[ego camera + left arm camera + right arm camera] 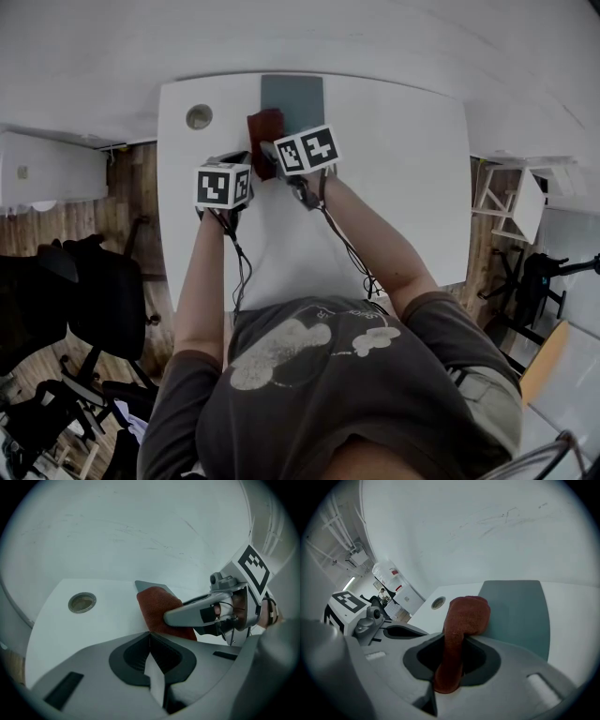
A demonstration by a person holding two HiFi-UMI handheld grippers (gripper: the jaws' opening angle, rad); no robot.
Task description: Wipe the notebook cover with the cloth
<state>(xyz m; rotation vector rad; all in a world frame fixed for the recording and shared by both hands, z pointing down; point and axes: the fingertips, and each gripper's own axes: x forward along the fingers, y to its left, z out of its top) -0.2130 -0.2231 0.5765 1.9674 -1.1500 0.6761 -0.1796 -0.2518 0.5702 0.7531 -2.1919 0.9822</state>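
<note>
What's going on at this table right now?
A person at the white table holds a hand-held gripper in each hand. The right hand-held gripper is shut on a red-brown cloth, and the cloth's free end lies over the left edge of the grey notebook. The left hand-held gripper is shut with nothing in it and sits beside the cloth, over bare table.

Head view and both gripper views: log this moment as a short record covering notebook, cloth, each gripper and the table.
notebook: grey-green cover, flat at the far edge of the white table
cloth: dark red, free end draped on the notebook's left edge
right gripper: shut on the cloth
left gripper: jaws together, nothing between them, over bare table left of the cloth
cable hole: table's far left corner
</note>
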